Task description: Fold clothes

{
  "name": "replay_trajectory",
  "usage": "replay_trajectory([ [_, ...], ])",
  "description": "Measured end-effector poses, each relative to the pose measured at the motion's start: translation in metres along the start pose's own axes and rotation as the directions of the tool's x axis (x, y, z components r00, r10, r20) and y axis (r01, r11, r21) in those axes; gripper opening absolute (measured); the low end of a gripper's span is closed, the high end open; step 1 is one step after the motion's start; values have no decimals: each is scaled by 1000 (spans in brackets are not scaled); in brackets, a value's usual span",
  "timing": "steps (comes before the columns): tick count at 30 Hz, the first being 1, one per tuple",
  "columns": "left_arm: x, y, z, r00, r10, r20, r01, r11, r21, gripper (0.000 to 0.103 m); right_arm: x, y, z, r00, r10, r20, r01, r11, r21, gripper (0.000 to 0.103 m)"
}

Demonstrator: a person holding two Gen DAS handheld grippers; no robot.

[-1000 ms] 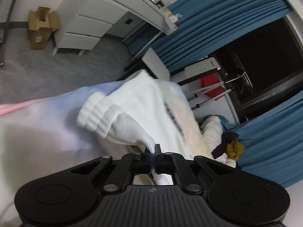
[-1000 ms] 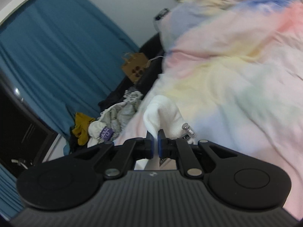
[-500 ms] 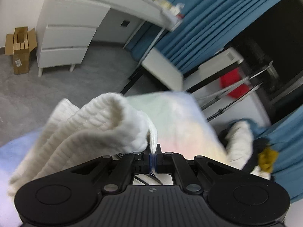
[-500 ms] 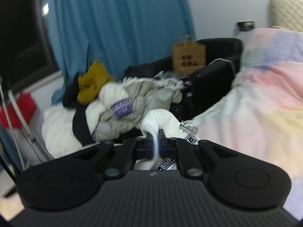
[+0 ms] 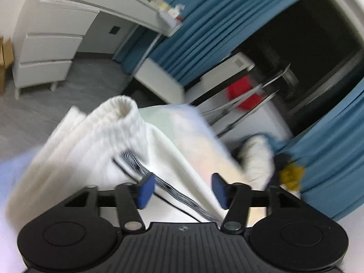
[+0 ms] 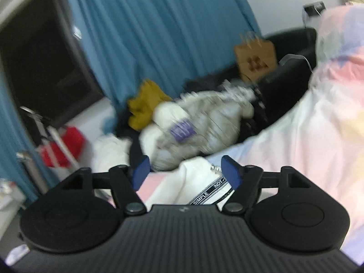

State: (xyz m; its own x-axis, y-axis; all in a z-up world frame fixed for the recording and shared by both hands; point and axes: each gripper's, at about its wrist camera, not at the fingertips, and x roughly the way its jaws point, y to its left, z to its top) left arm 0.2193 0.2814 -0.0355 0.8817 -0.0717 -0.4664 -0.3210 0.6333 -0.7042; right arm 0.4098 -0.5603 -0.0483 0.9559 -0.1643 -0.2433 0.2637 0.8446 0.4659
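Observation:
A white knit garment with ribbed cuffs and a black-and-white striped band lies bunched on the pastel bedspread. My left gripper is open, its blue pads either side of the garment's fabric. In the right wrist view my right gripper is open above another part of the white garment, which shows a zip pull and a printed black-and-white tape. The bedspread fills the right side there.
A heap of clothes with a mustard piece lies on a black seat beside the bed. Blue curtains, a white drawer unit, a red item on a rack and a brown paper bag surround the bed.
Both grippers were shut on the white garment and have opened, letting it go. The garment now rests on the bed. Both views have swung and are blurred.

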Motion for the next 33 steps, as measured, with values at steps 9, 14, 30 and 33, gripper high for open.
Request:
replay_trajectory([
  [9, -62, 64, -63, 997, -21, -68, 5, 974, -226, 74, -115, -113, -70, 1000, -7, -30, 23, 814, 580, 73],
  [14, -54, 81, -70, 998, -39, -52, 21, 953, -301, 76, -113, -133, -118, 988, 60, -143, 56, 722, 689, 73],
  [30, 44, 115, -52, 998, -60, 20, 63, 899, -433, 26, -33, -113, -132, 994, 77, -74, -9, 753, 658, 26],
  [33, 42, 126, -42, 994, -98, 53, 112, 865, -488, 11, -47, -96, -122, 998, 13, -62, 27, 800, 599, 17],
])
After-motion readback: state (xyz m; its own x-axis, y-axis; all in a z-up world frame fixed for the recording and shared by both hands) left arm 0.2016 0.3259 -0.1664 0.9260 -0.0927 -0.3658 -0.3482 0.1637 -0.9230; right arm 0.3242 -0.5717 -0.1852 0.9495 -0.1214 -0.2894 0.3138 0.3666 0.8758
